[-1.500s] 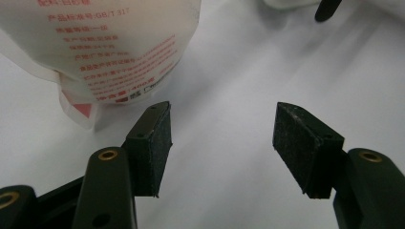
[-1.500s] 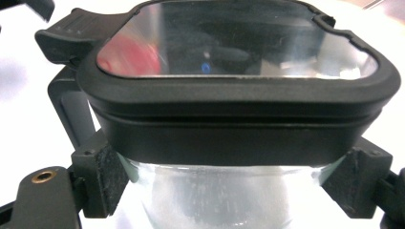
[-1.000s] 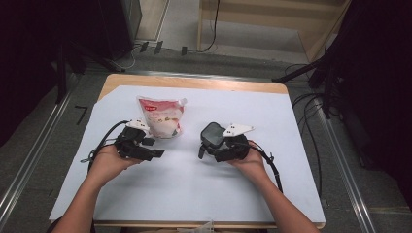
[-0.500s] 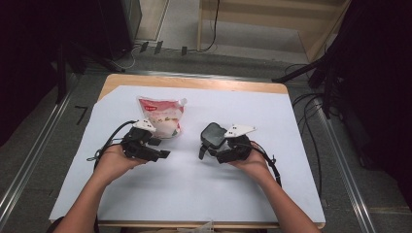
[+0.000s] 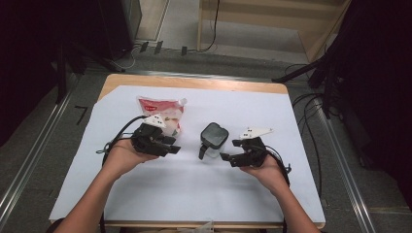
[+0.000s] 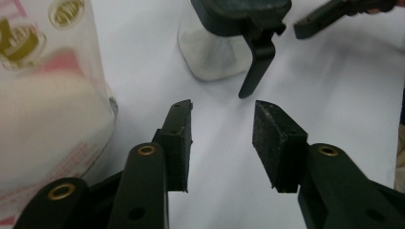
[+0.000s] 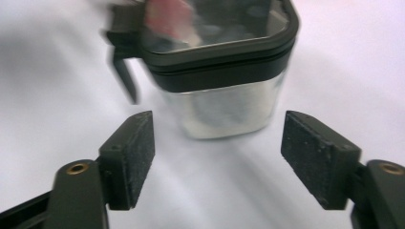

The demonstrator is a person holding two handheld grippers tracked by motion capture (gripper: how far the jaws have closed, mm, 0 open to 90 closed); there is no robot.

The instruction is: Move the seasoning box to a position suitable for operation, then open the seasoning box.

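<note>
The wooden-edged surface (image 5: pixel 194 83) is covered by a large white sheet (image 5: pixel 194 204) that takes up nearly its whole top. Dark floor, metal rails and loose black cables (image 5: pixel 311 104) lie around it, with a pale wooden frame (image 5: pixel 272 29) beyond the far edge.

On the sheet, left of centre, lies a clear plastic pouch with red and pink print and a small corner spout (image 5: pixel 163 109), holding something pale. In the left gripper view it bulges up close at the left (image 6: pixel 47 109), just beside the left tool's near pad.

Near the middle stands a small square clear glass jar with a dark lid and a dark hinged handle hanging down its side (image 5: pixel 212 138); it holds a white powder. It sits between the two tools, apart from both.

The left tool (image 5: pixel 170 149) lies in the person's left hand, in front of the pouch; its jaws have just been closing, yet they are parted with only bare sheet between the pads (image 6: pixel 179 143). The right tool (image 5: pixel 228 158) points at the jar from the right; its jaws have also just been closing, stand wide, and grip nothing, the jar (image 7: pixel 224 71) sitting just beyond the pads (image 7: pixel 313 152).
</note>
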